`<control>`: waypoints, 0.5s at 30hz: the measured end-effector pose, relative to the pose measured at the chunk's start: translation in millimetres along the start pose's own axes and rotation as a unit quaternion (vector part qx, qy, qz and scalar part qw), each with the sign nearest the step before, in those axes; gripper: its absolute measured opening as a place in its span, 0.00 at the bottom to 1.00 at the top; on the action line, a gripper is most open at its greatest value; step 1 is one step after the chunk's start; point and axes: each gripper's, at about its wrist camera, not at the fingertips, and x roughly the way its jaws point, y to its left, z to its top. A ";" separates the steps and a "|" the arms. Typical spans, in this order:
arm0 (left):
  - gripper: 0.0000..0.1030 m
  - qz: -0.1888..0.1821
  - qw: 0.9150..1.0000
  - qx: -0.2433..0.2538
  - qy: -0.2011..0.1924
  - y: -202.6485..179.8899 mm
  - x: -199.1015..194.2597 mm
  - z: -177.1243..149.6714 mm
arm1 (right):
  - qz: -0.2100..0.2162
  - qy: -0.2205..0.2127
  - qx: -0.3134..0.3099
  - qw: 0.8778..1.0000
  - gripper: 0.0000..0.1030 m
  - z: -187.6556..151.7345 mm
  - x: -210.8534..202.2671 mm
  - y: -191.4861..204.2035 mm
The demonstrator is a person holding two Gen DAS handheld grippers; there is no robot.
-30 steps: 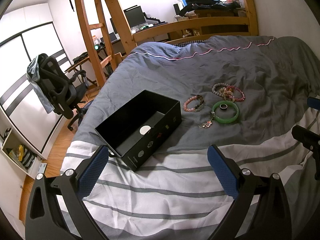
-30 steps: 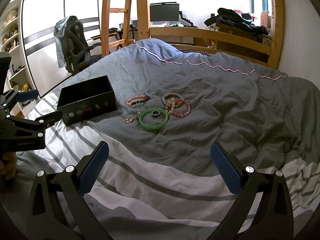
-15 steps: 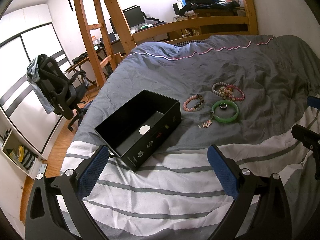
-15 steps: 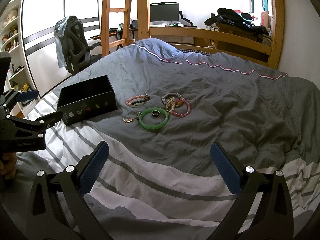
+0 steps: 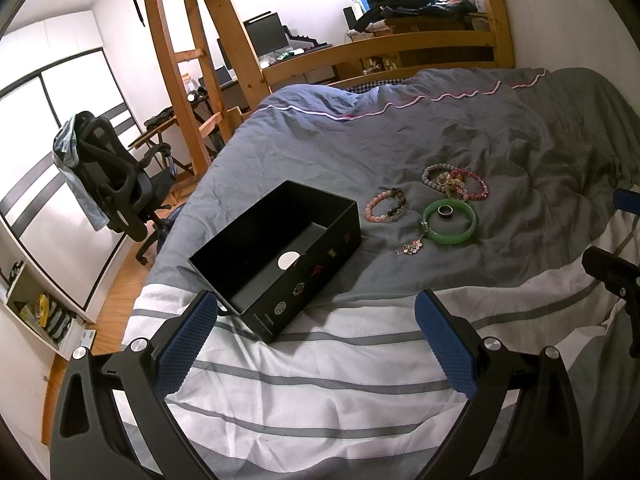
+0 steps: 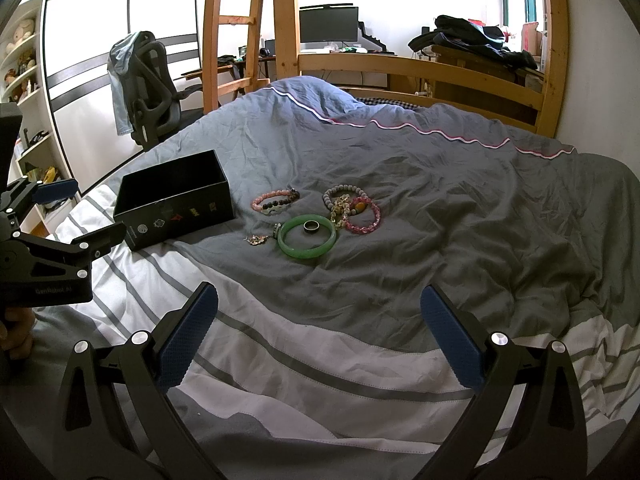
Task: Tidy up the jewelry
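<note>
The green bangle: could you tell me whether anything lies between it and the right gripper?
Nothing visible does. Only bare duvet lies between the open right gripper and the green bangle; a ring sits inside it.

Glossy green bangle [image 6: 307, 242], matt black box [image 6: 176, 204], creased cloth duvet [image 6: 440, 184].

It was a lived-in bedroom at home: a bed under a rumpled grey duvet [image 6: 420, 168] with a wooden loft-bed ladder [image 5: 176, 56] at its head. Beyond stood a desk with a monitor [image 6: 329, 24], an office chair [image 6: 150, 88] draped with clothing, and wall shelves [image 6: 18, 68] holding soft toys.
</note>
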 end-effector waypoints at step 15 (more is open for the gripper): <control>0.95 -0.028 1.000 0.012 -0.001 -12.7 11.7 6.4 | 0.011 0.001 0.014 1.000 0.97 11.3 10.2 -8.9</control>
